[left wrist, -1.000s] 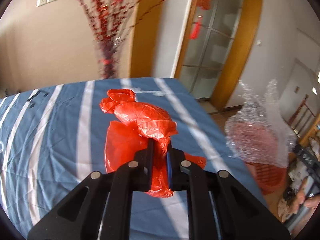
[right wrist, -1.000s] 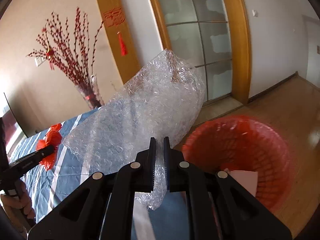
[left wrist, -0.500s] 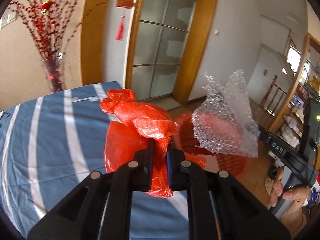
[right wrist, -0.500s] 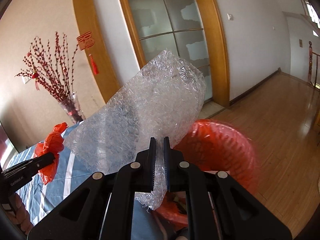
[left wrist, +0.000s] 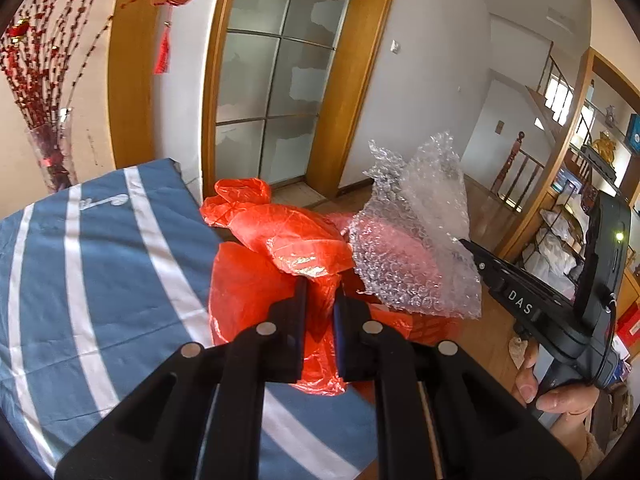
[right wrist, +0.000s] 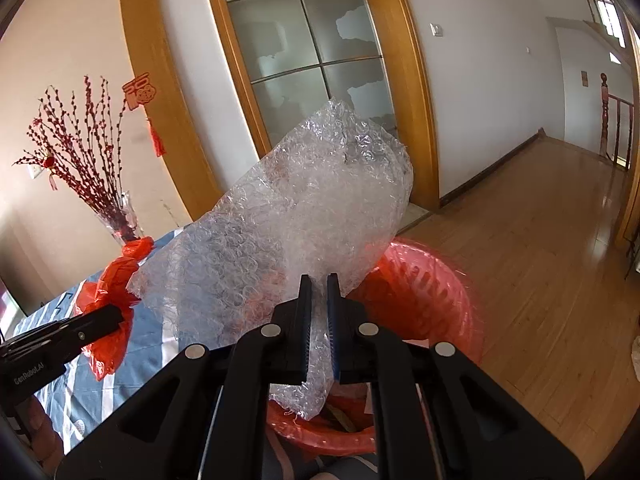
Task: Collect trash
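Observation:
My left gripper is shut on a crumpled red plastic bag, held above the right edge of the blue striped table. The right gripper is shut on a sheet of clear bubble wrap, which hangs over a red basket bin on the wooden floor. In the left wrist view the bubble wrap and the right gripper sit just right of the red bag, with the red bin partly hidden behind both. In the right wrist view the red bag and left gripper show at the left.
A glass vase of red branches stands at the table's far end. Behind the bin is a glass-panelled door with a wooden frame. Open wooden floor lies to the right. Shelves stand at the far right.
Both grippers have swung right, from over the table toward the red bin. The bubble wrap now hangs over the bin, and the red bag has reached the table's edge beside it.

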